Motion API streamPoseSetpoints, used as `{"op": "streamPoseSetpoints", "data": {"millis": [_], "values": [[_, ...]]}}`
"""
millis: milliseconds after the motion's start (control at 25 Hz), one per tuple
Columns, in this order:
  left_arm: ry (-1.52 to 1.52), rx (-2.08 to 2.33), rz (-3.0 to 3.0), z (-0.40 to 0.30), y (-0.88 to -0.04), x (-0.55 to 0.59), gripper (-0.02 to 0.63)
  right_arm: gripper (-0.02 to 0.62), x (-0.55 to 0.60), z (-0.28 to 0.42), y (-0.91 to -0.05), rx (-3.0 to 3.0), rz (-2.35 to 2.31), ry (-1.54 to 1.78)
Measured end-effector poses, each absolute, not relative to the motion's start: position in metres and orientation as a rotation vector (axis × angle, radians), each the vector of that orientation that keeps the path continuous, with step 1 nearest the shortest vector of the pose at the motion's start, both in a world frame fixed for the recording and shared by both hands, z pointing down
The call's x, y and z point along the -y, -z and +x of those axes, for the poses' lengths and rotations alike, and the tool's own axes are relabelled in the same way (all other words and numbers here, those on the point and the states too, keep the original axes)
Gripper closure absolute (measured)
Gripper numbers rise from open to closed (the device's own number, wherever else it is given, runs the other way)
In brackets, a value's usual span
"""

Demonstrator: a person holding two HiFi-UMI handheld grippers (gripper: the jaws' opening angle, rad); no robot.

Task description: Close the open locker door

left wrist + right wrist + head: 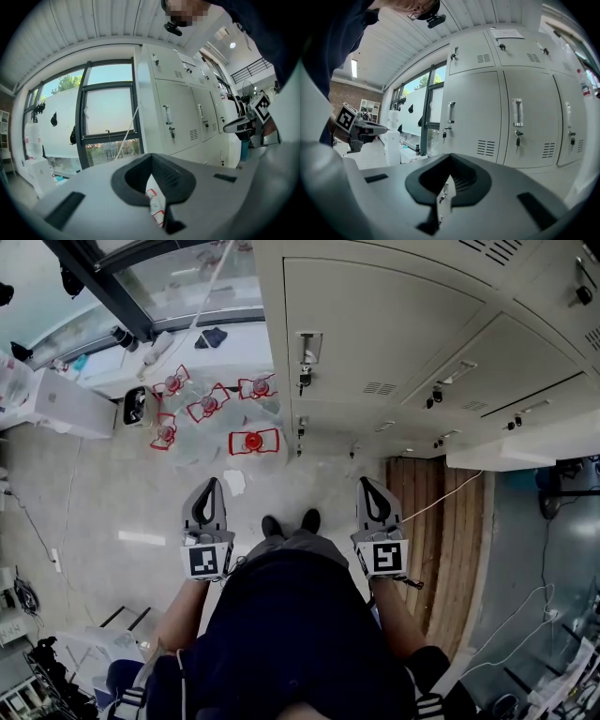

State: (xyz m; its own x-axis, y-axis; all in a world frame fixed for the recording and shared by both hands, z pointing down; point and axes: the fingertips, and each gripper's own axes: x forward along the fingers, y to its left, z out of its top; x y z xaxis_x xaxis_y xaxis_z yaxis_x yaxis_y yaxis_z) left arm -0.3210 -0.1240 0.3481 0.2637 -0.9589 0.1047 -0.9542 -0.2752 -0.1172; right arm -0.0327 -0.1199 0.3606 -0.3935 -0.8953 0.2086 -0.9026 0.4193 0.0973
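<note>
Locker doors (375,324) run from top centre to upper right of the head view. Every door that's clear in the 3 views sits flush w/ its neighbours, and none plainly stands ajar.

Far left: window (108,117) and red-framed items (253,441) on the floor, well apart from the job. L gripper (211,486), lower centre-left, has its jaws clenched w/ nothing in them and points at the lockers but stops short of them. R gripper (367,486), lower centre-right, is likewise clenched & empty. It faces the doors that fill the centre of its own view and isn't touching them. Wood planks (436,549) lie just right of it. Far right, a white slab (516,454) juts out below the lockers. It's poss. a door's edge, poss. a ledge; can't tell.

Judgement: this fits a door already pushed home, or an open one at or past the right edge. Either way, doing it well means confirming the latch side sits flush. Any contact should be w/ closed tips, flat on the panel near the handle edge, slow, no slam.
</note>
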Motion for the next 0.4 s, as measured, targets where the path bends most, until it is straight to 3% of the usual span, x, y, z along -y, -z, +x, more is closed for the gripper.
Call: {"op": "streamPoseSetpoints", "data": {"millis": [400], "values": [[0.236, -1.875, -2.478, -0.3182, -0.3488, 0.1244, 0.603, 0.603, 0.124, -0.0334, -0.3579, 2.444, 1.564, -0.03]]}}
